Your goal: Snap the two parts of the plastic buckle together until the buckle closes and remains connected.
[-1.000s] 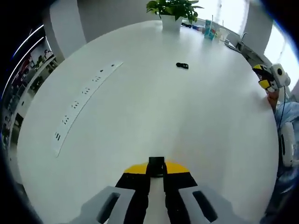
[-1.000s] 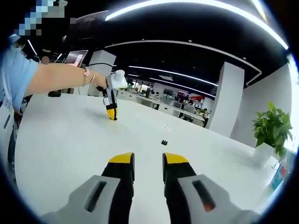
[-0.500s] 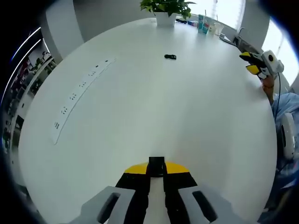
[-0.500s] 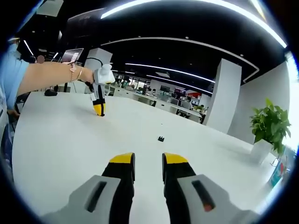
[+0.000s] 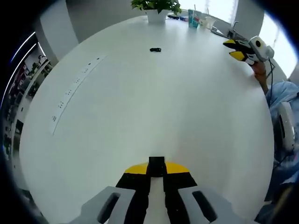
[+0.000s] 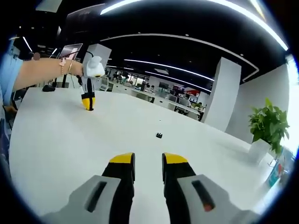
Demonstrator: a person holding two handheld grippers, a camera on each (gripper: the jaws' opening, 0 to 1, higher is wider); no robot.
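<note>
Bright, sharp views; ceiling light strips (image 6: 187,7) glare, edges bend.

White table (image 5: 154,107) carries buckle (image 5: 155,49), potted plant (image 5: 156,10)

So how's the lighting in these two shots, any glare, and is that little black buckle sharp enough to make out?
Left gripper view: the white table is evenly bright, windows at the top right blown out; the buckle is a tiny dark speck. Right gripper view: a dark ceiling with glaring light strips; the buckle is too small for detail. Fisheye bends both views.
</note>
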